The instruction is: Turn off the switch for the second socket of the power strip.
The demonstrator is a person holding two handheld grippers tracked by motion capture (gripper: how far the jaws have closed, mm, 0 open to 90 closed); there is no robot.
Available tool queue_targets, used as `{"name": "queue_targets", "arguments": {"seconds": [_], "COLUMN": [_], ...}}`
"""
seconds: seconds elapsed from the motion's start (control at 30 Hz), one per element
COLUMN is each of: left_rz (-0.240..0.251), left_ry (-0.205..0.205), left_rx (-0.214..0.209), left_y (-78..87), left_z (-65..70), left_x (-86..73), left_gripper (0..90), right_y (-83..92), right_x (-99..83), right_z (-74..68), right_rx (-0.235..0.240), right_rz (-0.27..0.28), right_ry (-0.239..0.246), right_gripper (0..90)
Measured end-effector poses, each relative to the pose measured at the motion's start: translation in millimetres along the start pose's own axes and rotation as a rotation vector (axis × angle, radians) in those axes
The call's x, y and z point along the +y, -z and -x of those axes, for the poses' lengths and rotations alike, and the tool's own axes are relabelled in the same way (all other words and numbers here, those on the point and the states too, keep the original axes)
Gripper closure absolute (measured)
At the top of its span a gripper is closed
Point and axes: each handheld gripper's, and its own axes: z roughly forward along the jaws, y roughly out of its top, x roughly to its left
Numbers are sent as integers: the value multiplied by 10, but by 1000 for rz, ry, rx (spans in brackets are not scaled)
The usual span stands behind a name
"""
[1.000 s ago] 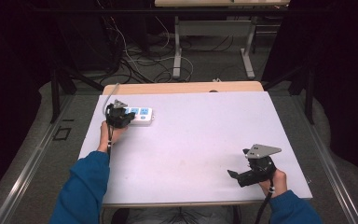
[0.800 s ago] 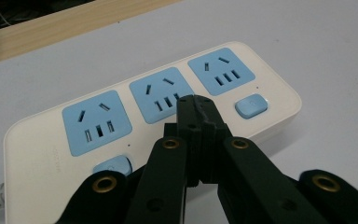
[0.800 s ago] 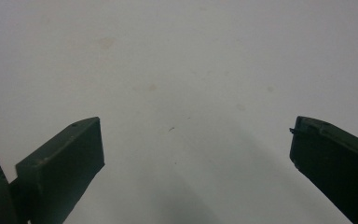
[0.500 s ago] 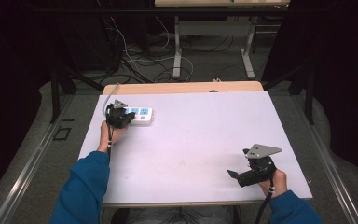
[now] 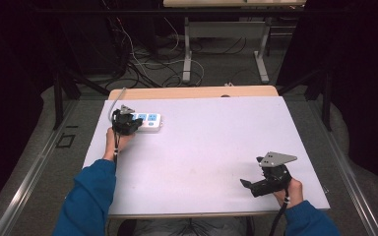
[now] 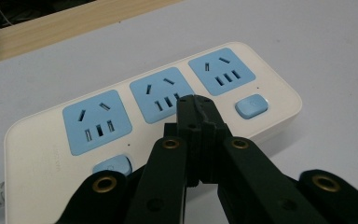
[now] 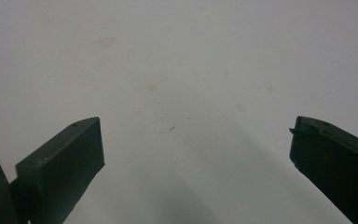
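The white power strip (image 5: 146, 121) lies at 10 o'clock on the surface (image 5: 211, 132). Left tongs (image 6: 196, 103), jaws fully closed and empty, hover over its middle socket. Right tongs (image 7: 196, 154) gape wide, empty, at 4 o'clock.

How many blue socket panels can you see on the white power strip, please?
3, in a row along the power strip: left panel, middle panel with the shut left gripper tip over it, right panel.

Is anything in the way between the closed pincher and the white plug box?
No. The left gripper, jaws shut together, hangs right over the power strip beside its middle blue socket. Whether the tips touch it is unclear.
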Motion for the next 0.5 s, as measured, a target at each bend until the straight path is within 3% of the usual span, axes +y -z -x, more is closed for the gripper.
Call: {"name": "queue_targets", "arguments": {"seconds": [0.5], "left_rz": [3], "left_ry": [-3], "left_rx": [2], "left_y": [-3], "left_z": [5], "left_x": [4], "left_gripper": [900], "right_y": [1], "right_x": [0], "right_z": [1], "right_rx": [0], "right_rz": [1], "right_ry": [-1], "right_gripper": [24]}}
